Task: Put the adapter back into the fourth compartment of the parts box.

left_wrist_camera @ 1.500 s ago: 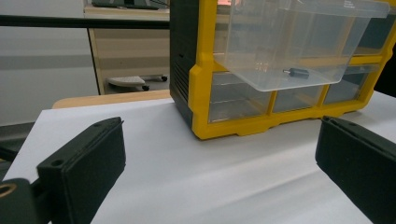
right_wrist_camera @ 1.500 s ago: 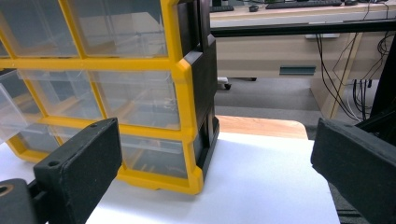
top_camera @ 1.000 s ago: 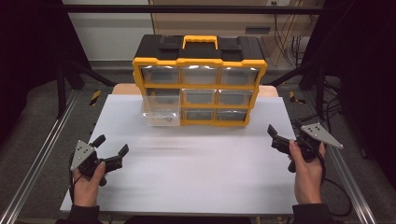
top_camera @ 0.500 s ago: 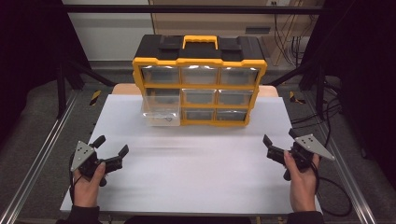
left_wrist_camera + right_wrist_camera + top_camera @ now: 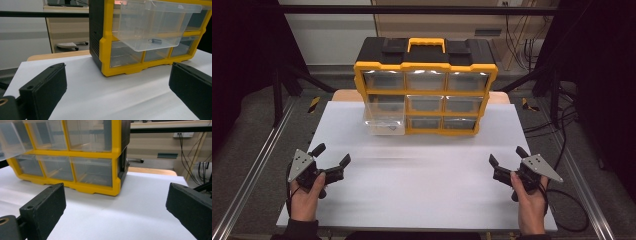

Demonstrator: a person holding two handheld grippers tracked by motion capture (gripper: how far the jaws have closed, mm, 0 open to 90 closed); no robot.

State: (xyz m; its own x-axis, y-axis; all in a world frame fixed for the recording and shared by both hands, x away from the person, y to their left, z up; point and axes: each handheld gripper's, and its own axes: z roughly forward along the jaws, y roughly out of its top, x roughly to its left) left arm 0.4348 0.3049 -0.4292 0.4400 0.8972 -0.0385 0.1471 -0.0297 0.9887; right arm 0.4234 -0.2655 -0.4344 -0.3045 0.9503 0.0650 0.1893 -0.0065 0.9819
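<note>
White table point(image 5: 422, 185): bare between both tools. Yellow drawer cabinet point(image 5: 426, 95) stands well ahead of the jaws, one clear drawer point(image 5: 384, 120) pulled out. Left gripper point(image 5: 332, 161) and right gripper point(image 5: 507, 161): jaws wide, nothing held.

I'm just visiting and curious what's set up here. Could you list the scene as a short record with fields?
Surface: white table
Main object: yellow and black drawer organizer at the far side
Open drawer: clear drawer, middle row, left column, pulled out
Drawer contents: one small dark part
Left gripper: jaws open, holding nothing
Right gripper: jaws open, holding nothing
</note>
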